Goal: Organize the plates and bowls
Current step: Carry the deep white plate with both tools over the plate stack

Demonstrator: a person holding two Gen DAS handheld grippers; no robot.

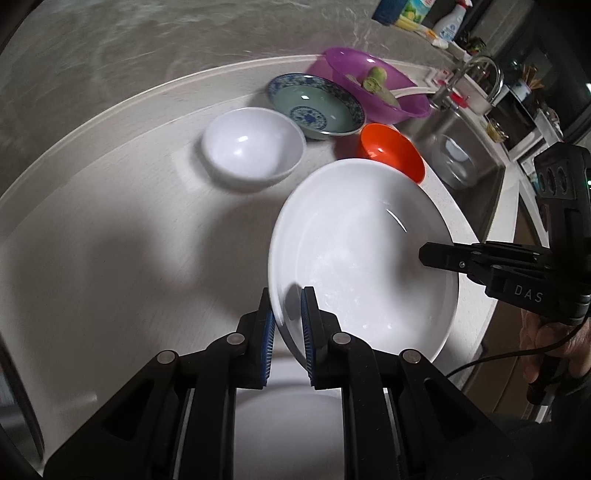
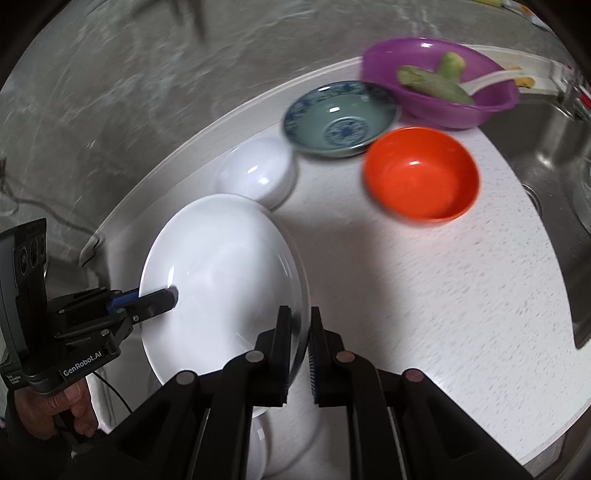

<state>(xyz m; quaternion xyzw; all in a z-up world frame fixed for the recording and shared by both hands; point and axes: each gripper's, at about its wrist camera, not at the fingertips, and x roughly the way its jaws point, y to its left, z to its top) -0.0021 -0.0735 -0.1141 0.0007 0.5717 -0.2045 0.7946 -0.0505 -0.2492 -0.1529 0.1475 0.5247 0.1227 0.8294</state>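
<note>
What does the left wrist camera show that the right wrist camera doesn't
Only the left wrist view shows the faucet, the bottles behind the sink, and a glass bowl in the basin.

Only the right wrist view shows a dark cable on the grey floor.

Both show the white plate clamped by the left gripper and right gripper on opposite rims, plus the orange bowl, white bowl, blue patterned bowl and purple basin.

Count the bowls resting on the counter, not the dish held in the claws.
4: small white bowl, blue-patterned bowl behind it, orange bowl nearest the sink, purple bowl farthest back. Others may be hidden.
</note>
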